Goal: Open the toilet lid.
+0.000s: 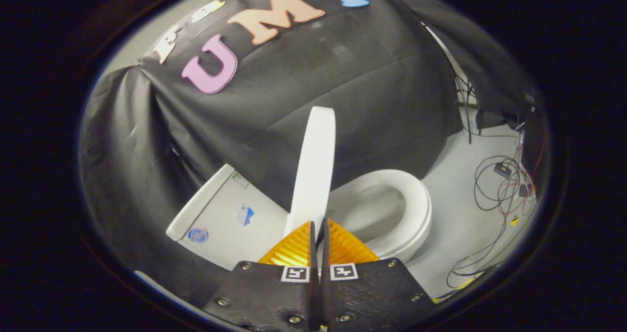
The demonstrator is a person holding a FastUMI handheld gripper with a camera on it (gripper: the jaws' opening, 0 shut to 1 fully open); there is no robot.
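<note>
— So, where is the toilet lid [313,168]?
— It stands upright just ahead of the gripper [318,226], above the seat [416,209].
— And the fingers?
— Pressed together at its lower edge; real pinching, I cannot tell.

The white plastic toilet lid [313,165] stood raised on edge, just ahead of the hand-held gripper [318,226], whose two fingers sat pressed almost together at the lid's lower end. To the lid's right lay the white oval toilet seat [416,209] around the bowl. To its left sat the white rectangular ceramic tank [220,219]. Beyond the seat, a tangle of thin black cables [494,190] lay on the pale grey floor [455,224].
</note>
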